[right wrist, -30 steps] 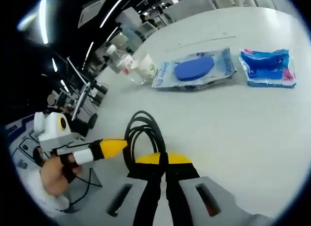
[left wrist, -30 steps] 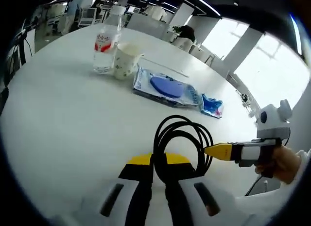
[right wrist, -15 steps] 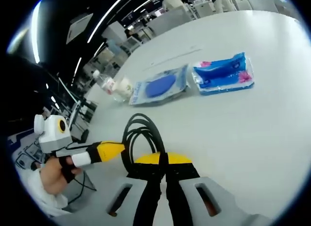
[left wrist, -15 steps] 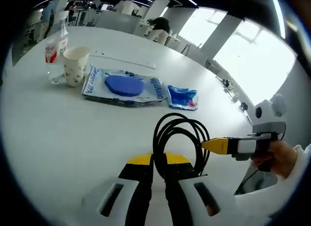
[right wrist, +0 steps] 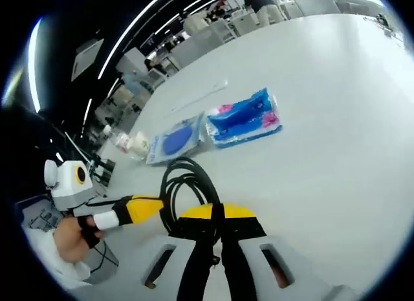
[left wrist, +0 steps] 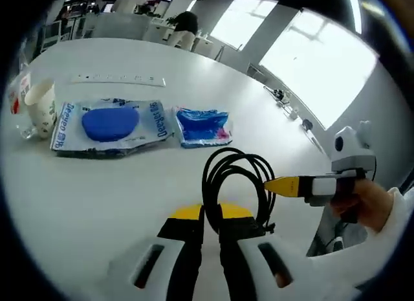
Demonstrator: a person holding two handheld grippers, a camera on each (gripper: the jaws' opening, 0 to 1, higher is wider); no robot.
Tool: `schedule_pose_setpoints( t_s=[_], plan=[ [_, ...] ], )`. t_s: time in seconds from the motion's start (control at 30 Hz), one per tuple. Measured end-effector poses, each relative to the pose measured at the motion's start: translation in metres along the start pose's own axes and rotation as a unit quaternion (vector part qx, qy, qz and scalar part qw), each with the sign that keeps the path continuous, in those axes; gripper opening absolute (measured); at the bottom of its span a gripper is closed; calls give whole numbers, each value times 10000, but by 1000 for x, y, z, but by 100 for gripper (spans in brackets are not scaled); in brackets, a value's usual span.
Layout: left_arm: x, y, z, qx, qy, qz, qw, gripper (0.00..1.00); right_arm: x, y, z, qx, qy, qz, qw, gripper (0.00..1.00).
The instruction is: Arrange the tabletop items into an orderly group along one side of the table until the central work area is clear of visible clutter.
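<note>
A black coiled cable (left wrist: 236, 178) hangs between both grippers above the white table (left wrist: 97, 184). My left gripper (left wrist: 211, 214) is shut on the coil's near side. The right gripper (left wrist: 279, 184), yellow-tipped and held by a hand, pinches the coil from the right. In the right gripper view my right gripper (right wrist: 217, 218) is shut on the cable (right wrist: 184, 184), and the left gripper (right wrist: 153, 204) meets it from the left. Beyond lie a blue-oval packet (left wrist: 107, 123), a blue and pink packet (left wrist: 200, 125), a paper cup (left wrist: 42, 107) and a water bottle (left wrist: 16, 97).
In the right gripper view the blue-oval packet (right wrist: 174, 140), blue and pink packet (right wrist: 246, 116), cup (right wrist: 139, 144) and bottle (right wrist: 119, 140) form a row. A thin white strip (left wrist: 116, 78) lies farther back. Office desks and chairs stand beyond the table edge.
Both cameras have swung, so the row of items has shifted across each view. The cable stays pinched by both grippers, which keep the same hold on it.
</note>
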State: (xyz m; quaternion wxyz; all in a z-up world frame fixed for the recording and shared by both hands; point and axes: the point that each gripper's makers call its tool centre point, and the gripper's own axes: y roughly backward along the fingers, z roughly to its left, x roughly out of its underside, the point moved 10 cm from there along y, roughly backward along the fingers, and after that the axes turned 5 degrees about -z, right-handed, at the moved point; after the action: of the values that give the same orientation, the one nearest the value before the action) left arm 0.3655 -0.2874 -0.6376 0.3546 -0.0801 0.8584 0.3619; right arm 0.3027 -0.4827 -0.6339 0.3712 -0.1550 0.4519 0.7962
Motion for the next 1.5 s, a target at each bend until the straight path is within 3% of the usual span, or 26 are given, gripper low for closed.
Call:
schedule_pose_setpoints(
  t_s=[0.2, 0.5, 0.87, 1.17, 1.33, 1.5],
  plan=[
    [-8, -15, -7, 101, -180, 76, 9998, 5, -10, -3, -14, 97, -75, -16, 9999, 0],
    [-15, -39, -3, 104, -250, 230, 9994, 7, -21, -20, -27, 144, -81, 100, 9998, 0],
    [-17, -61, 8, 20, 51, 442, 9990, 7, -24, -42, -44, 227, -147, 338, 9991, 0],
    [-13, -73, 15, -181, 7, 616, 9979, 5, -23, -56, -52, 234, -176, 508, 9983, 0],
    [-13, -76, 15, -37, 20, 636, 9980, 9, -23, -59, -56, 249, -160, 530, 9982, 0],
    [-8, -79, 17, -51, 7, 775, 9970, 7, -25, -60, -58, 240, -236, 483, 9983, 0]
  ],
)
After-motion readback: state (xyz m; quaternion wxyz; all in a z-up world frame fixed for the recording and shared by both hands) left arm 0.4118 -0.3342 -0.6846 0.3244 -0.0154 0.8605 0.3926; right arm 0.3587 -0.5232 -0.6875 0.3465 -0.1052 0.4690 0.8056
